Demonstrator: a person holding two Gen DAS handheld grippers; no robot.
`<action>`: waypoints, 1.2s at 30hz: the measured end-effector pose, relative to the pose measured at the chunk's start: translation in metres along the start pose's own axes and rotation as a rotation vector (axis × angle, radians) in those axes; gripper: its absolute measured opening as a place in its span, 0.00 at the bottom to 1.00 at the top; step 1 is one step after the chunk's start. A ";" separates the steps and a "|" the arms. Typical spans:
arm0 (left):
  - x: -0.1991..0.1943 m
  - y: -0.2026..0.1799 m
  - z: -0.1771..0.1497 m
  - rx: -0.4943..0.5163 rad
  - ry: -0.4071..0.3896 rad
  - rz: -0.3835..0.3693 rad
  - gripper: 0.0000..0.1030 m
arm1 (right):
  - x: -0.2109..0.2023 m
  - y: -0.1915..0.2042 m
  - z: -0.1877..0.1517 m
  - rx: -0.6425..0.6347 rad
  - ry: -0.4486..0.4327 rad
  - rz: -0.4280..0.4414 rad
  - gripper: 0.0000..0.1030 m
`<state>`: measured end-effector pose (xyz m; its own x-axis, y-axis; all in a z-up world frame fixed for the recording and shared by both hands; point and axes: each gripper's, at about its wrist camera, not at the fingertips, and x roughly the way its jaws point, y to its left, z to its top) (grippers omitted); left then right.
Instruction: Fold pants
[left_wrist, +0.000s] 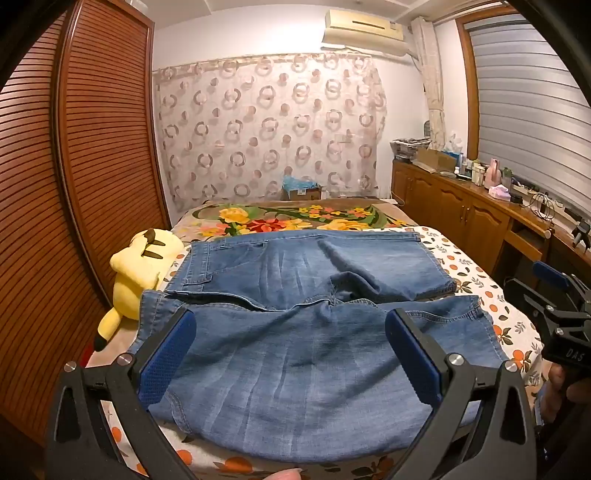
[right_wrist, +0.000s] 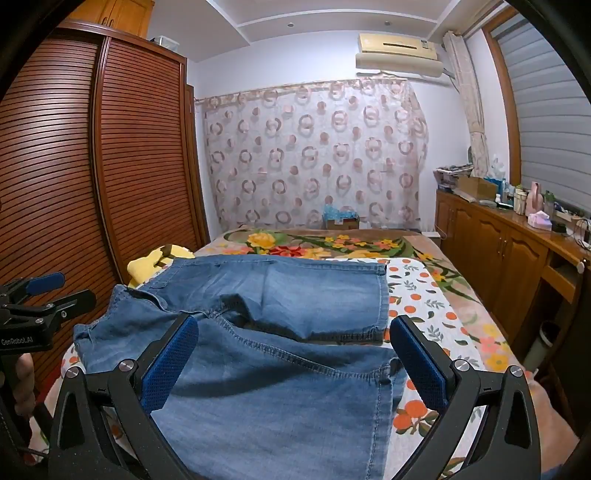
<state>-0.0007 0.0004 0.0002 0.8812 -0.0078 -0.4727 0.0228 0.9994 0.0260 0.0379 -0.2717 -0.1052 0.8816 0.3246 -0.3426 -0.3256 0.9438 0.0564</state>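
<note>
Blue denim pants (left_wrist: 295, 314) lie spread across the bed, waist to the left and both legs running right, the near leg toward me. They also show in the right wrist view (right_wrist: 266, 332). My left gripper (left_wrist: 291, 325) is open and empty, hovering over the near leg. My right gripper (right_wrist: 295, 332) is open and empty above the near leg's right part. In the left wrist view the right gripper (left_wrist: 554, 295) shows at the right edge. In the right wrist view the left gripper (right_wrist: 44, 295) shows at the left edge.
A yellow plush toy (left_wrist: 140, 269) lies at the bed's left side by the wooden wardrobe (left_wrist: 74, 184). The bed has an orange-print sheet (left_wrist: 480, 280) and a floral blanket (left_wrist: 295, 218) farther back. A wooden cabinet (left_wrist: 461, 206) with clutter runs along the right.
</note>
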 end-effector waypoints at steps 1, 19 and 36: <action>0.001 0.000 0.000 -0.001 0.001 0.003 0.99 | 0.000 0.000 0.000 0.000 0.000 0.000 1.00; 0.001 0.000 0.000 -0.003 -0.001 0.003 0.99 | -0.001 0.001 0.000 -0.001 0.000 -0.002 1.00; 0.000 0.001 0.000 -0.005 -0.006 0.002 1.00 | 0.001 0.000 -0.002 -0.002 -0.001 -0.001 1.00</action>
<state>-0.0003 0.0009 0.0000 0.8840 -0.0059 -0.4674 0.0188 0.9996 0.0230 0.0384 -0.2718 -0.1073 0.8826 0.3233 -0.3414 -0.3250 0.9442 0.0539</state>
